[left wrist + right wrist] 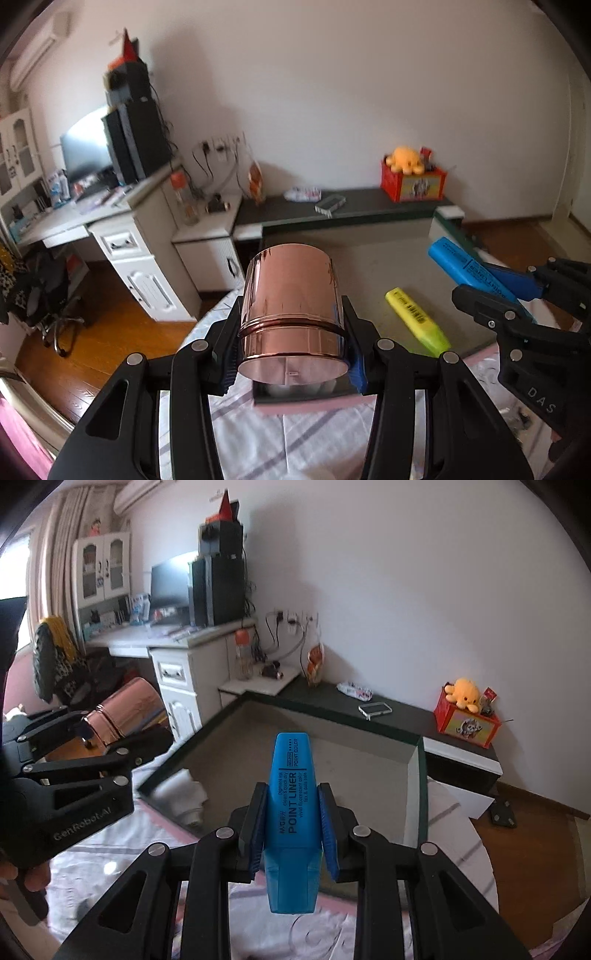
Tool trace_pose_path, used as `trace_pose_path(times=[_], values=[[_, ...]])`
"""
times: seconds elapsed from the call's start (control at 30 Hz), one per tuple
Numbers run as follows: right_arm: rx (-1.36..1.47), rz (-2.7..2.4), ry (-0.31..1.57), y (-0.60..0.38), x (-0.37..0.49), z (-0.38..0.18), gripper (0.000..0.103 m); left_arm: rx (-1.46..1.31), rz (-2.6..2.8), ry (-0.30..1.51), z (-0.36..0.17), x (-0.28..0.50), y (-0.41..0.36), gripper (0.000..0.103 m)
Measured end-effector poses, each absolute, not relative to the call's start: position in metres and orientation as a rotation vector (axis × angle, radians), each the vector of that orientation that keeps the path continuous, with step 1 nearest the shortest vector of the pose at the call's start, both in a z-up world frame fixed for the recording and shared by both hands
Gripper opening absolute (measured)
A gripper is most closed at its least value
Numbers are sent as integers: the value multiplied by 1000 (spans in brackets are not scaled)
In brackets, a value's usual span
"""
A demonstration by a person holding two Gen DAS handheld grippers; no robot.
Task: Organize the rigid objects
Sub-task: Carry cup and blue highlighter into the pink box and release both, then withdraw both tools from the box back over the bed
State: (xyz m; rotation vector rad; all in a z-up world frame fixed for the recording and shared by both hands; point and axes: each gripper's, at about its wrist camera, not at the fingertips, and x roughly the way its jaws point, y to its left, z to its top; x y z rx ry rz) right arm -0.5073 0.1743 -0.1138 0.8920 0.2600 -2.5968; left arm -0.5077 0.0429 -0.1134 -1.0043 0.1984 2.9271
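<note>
My left gripper (291, 354) is shut on a shiny copper-coloured cylindrical cup (291, 310), held with its flat base toward the camera. The cup (125, 712) and the left gripper (122, 738) also show at the left of the right wrist view. My right gripper (293, 827) is shut on a blue highlighter (293, 812) marked "POINT LINER", pointing forward; that highlighter (472, 273) and the right gripper (517, 299) appear at the right of the left wrist view. A yellow highlighter (417, 319) lies on the grey-brown surface (369, 258) ahead.
A dark-framed low surface (332, 760) lies below, over a pink and white cloth (295, 435). A dark ledge (369, 206) behind carries a phone (375, 709), a packet and a red box with an orange plush (467, 716). A white desk (122, 236) stands left.
</note>
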Motion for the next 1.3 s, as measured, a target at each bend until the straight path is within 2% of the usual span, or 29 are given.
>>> trace_pose_path(times=[0.27, 0.53, 0.67, 0.73, 0.77, 0.8, 0.87, 0.93, 1.0, 1.3], values=[[1074, -2621, 287, 194, -545, -150, 27, -1213, 2809, 237, -156, -556, 60, 47], [1150, -2602, 272, 202, -550, -162, 27, -1224, 2778, 303, -164, -562, 71, 49], [1127, -2618, 248, 205, -548, -156, 28, -1157, 2813, 281, -149, -550, 66, 75], [1110, -2628, 223, 207, -544, -149, 35, -1124, 2837, 288, -140, -542, 64, 83], [1097, -2640, 215, 209, -540, -144, 44, -1110, 2848, 281, -135, -537, 62, 84], [1073, -2648, 211, 209, -534, -139, 48, -1094, 2853, 257, -130, -531, 59, 87], [1040, -2652, 200, 209, -525, -129, 49, -1069, 2852, 208, -120, -518, 51, 93], [989, -2664, 184, 212, -510, -115, 53, -1032, 2858, 159, -110, -502, 45, 95], [944, -2681, 179, 214, -496, -103, 74, -1009, 2860, 137, -101, -486, 39, 96], [693, -2728, 136, 226, -401, -54, 78, -775, 2991, 106, -62, -373, 14, 103]])
